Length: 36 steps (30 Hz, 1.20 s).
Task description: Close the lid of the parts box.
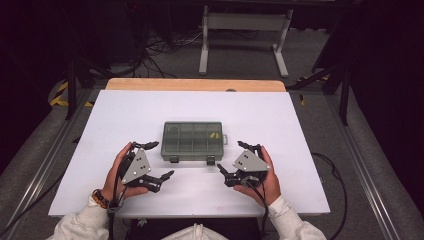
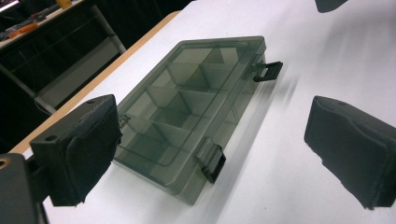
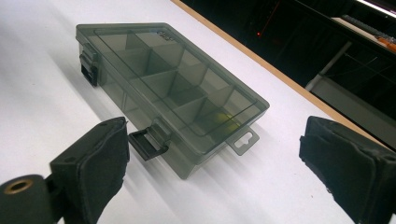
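Observation:
A smoky grey see-through compartment box (image 1: 192, 141) lies with its lid down on the white table (image 1: 300, 125). Two black latches (image 1: 174, 159) (image 1: 211, 160) stick out from its near wall. Something small and yellow (image 1: 215, 135) rests in a far right compartment. My left gripper (image 1: 161, 160) stands open just left of the box's near corner, held by a hand. My right gripper (image 1: 231, 156) is open off the near right corner. In the left gripper view the box (image 2: 187, 107) and a latch (image 2: 212, 161) lie between the jaws. The right gripper view has the box (image 3: 173, 93), a latch (image 3: 147, 142) and a hang tab (image 3: 243, 140).
The table has a wooden strip (image 1: 195, 84) along its far edge. Beyond it a white metal stand (image 1: 245, 30) and cables sit on the dark floor. Bare white tabletop lies left, right and in front of the box.

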### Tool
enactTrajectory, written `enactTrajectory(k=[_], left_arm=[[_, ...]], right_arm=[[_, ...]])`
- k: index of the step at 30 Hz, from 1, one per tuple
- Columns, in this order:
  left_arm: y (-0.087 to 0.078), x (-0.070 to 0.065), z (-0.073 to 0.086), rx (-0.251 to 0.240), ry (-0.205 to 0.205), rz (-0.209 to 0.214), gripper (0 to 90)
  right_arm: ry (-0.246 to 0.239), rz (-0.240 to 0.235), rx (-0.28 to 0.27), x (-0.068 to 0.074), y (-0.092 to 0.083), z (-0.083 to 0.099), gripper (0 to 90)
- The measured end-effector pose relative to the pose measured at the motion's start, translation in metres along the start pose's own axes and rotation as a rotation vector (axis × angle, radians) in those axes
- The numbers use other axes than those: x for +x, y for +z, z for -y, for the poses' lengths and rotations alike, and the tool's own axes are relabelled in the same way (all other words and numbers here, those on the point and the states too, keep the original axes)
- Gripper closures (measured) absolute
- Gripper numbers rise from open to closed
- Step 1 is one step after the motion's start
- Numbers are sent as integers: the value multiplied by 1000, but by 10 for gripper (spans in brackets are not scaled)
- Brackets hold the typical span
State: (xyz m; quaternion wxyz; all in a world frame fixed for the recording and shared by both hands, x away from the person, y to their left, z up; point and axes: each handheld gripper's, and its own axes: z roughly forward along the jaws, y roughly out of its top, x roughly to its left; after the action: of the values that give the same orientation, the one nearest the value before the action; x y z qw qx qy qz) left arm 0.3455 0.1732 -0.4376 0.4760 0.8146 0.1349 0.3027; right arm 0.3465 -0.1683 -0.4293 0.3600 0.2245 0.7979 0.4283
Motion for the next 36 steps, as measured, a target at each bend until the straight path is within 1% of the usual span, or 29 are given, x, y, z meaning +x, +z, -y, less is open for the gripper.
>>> enactTrajectory(k=[2, 6, 8, 17, 19, 21, 23, 27, 32, 33, 36], left_arm=[[-2, 0, 1, 1, -3, -2, 47], [-7, 0, 3, -3, -6, -6, 47], [-9, -1, 3, -5, -1, -11, 45], [-16, -2, 5, -9, 0, -21, 44], [-18, -2, 7, -15, -5, -19, 44], [-20, -3, 8, -14, -6, -25, 45], [-21, -2, 10, -11, -2, -24, 46], [-24, -2, 14, -5, -8, -25, 46], [-28, -2, 18, -5, -14, -29, 46], [-29, -2, 19, 1, -11, -31, 46], [-32, -2, 24, 7, -20, -32, 47]], right_arm=[[-5, 2, -1, 0, -1, 0, 85], [7, -18, -7, 0, -3, 1, 86], [-6, -10, -3, 0, -5, 2, 85], [-5, 0, 0, -1, -13, 6, 83], [-3, 1, 0, -2, -17, 8, 83], [-2, 7, -1, -3, -21, 10, 82], [-1, 10, 4, -5, -23, 13, 80], [-9, 16, 13, -7, -28, 17, 77], [0, 26, 12, -9, -33, 23, 77], [2, 27, 12, -10, -34, 24, 77], [5, 30, 13, -11, -37, 29, 77]])
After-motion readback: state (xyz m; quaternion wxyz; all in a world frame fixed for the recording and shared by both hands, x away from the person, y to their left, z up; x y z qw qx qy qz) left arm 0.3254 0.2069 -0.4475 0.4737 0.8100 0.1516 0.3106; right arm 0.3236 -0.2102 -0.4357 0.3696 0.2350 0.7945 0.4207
